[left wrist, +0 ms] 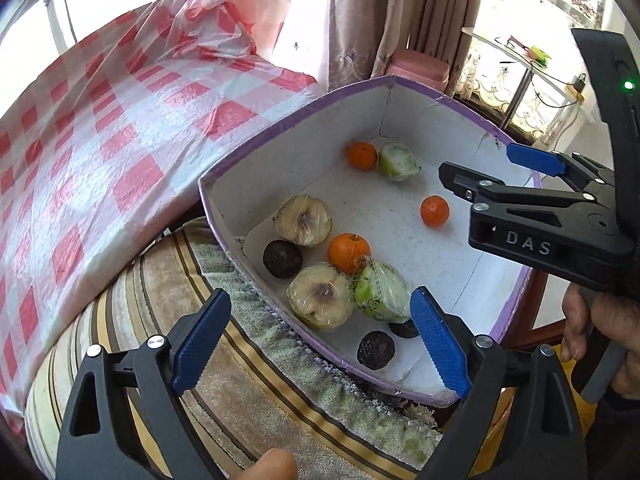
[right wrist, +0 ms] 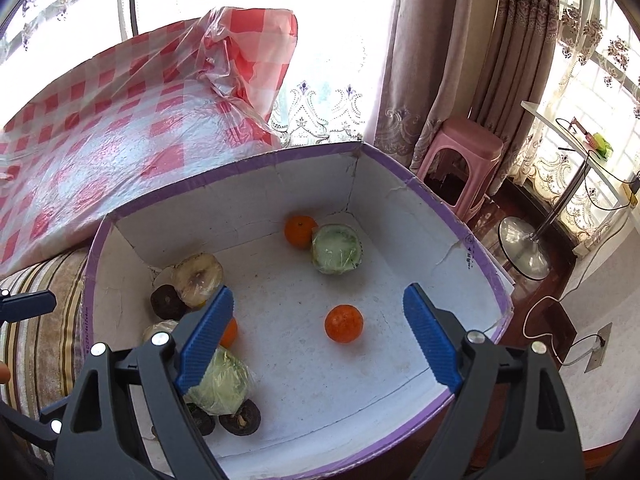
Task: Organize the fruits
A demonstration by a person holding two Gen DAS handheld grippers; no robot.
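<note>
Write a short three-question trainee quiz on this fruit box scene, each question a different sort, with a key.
1. True or false: the right tool is shut on the lone orange.
2. Multiple choice: what sits touching the orange in the far corner of the box? A) a dark round fruit B) a wrapped green fruit C) nothing
3. Fill in: the box's inside is white and its rim is ____.

Key:
1. False. Both tools, left included, are open and hold nothing.
2. B, the wrapped green fruit.
3. Purple.
</note>
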